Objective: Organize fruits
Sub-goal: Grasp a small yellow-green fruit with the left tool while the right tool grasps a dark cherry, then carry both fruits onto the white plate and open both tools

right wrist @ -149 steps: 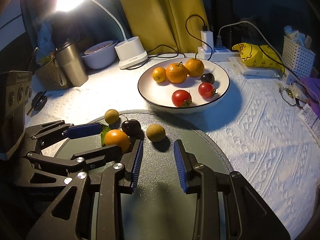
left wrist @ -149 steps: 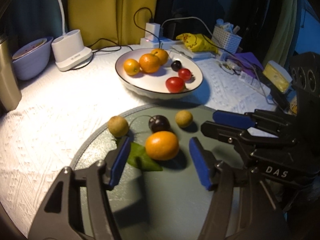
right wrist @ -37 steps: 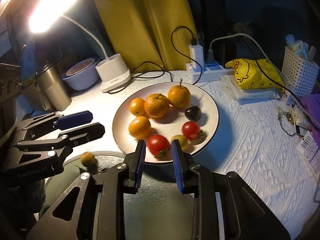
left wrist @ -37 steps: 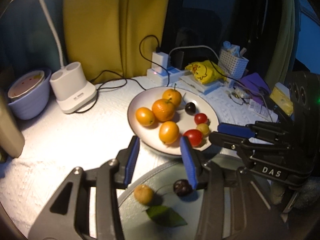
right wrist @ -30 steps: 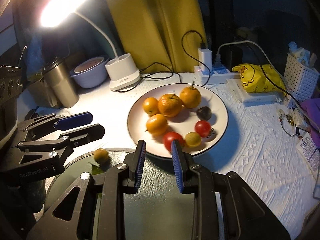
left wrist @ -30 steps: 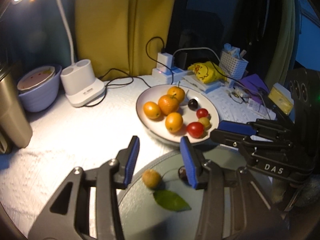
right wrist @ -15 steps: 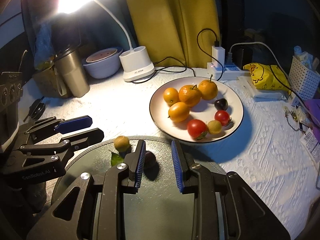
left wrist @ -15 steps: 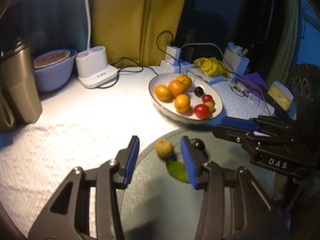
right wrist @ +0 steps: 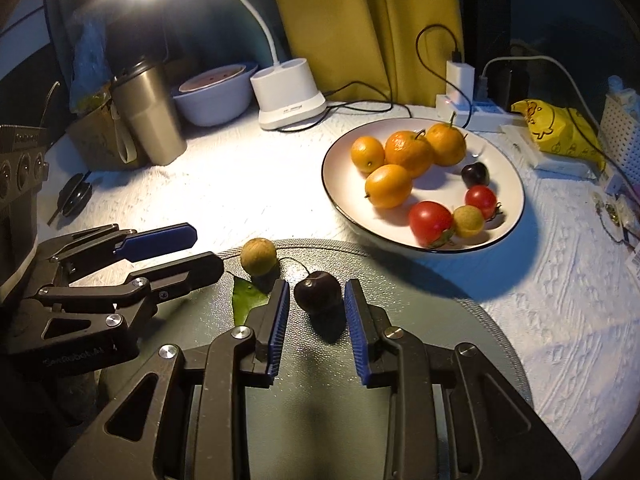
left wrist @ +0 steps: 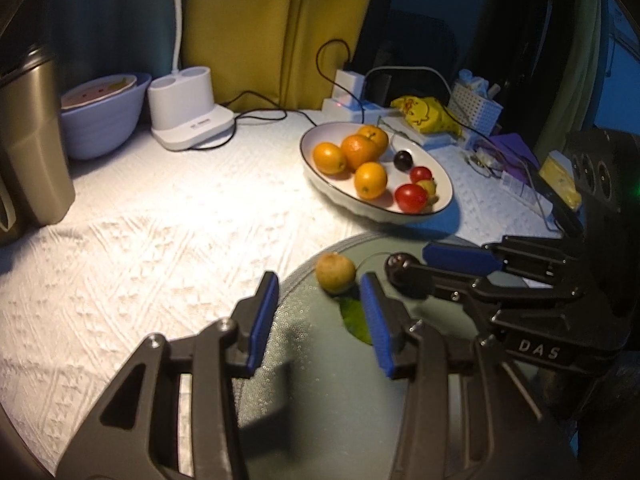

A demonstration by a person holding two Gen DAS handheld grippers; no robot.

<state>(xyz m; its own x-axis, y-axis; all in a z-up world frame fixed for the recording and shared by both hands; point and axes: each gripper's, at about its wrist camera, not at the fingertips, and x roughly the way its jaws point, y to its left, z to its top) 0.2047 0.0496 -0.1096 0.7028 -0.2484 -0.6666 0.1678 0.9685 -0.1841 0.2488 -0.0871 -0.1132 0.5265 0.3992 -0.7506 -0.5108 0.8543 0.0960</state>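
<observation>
A white plate (right wrist: 508,160) holds several oranges, two red tomatoes, a dark cherry and a small tan fruit; it also shows in the left wrist view (left wrist: 316,140). On the round grey mat (right wrist: 460,344) lie a tan longan (right wrist: 258,256), a dark cherry (right wrist: 319,291) and a green leaf (right wrist: 246,298). My right gripper (right wrist: 316,300) is open, its fingers on either side of the dark cherry. My left gripper (left wrist: 316,300) is open and empty, just short of the longan (left wrist: 335,272).
A white lamp base (right wrist: 288,100), a lilac bowl (right wrist: 212,96) and a steel tumbler (right wrist: 148,120) stand at the back left. A power strip with cables (right wrist: 468,104), a yellow bag (right wrist: 560,128) and a white basket (right wrist: 624,136) sit at the back right.
Both grippers have drawn back from the plate and come down to the mat. The right gripper's fingers now straddle the dark cherry; the left is closer to the longan.
</observation>
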